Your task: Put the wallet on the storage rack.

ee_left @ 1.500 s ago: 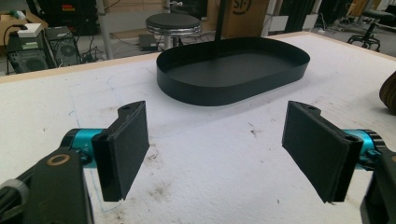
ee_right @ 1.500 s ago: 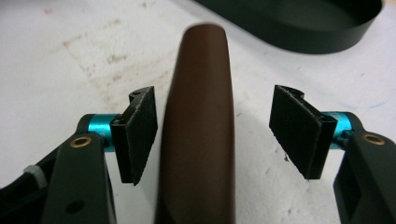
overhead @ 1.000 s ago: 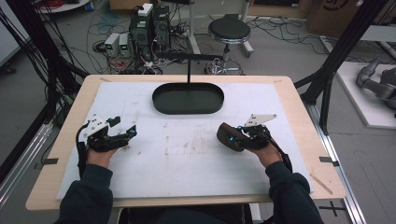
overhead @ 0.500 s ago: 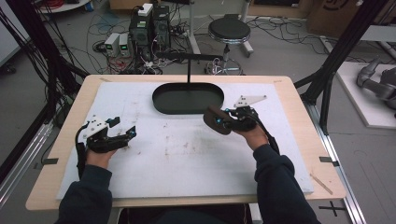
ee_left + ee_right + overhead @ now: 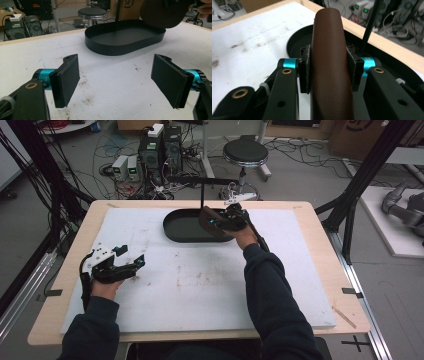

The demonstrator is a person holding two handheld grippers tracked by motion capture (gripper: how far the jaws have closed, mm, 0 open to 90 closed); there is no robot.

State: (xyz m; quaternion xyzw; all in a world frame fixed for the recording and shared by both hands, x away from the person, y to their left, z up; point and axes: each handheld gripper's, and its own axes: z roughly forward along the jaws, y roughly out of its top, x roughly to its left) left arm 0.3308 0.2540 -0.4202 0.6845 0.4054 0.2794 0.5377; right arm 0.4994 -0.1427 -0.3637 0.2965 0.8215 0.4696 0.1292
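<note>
- Right tongs [image 5: 212, 221] clenched on a brown leather case [image 5: 329, 65], held above the near right rim of the black oval tray [image 5: 176, 231].
- Left tongs [image 5: 131, 265] released, jaws wide, near-left of the tray, low over the white table [image 5: 210, 285].

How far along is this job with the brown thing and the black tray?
Done so far: the right tongs are shut on a brown leather-like case, lifted clear of the white mat. In hand: it hangs over the black oval tray, beside the tray's upright post. Left, probably: setting it down inside and letting go. The left tongs wait open, holding nothing.
</note>
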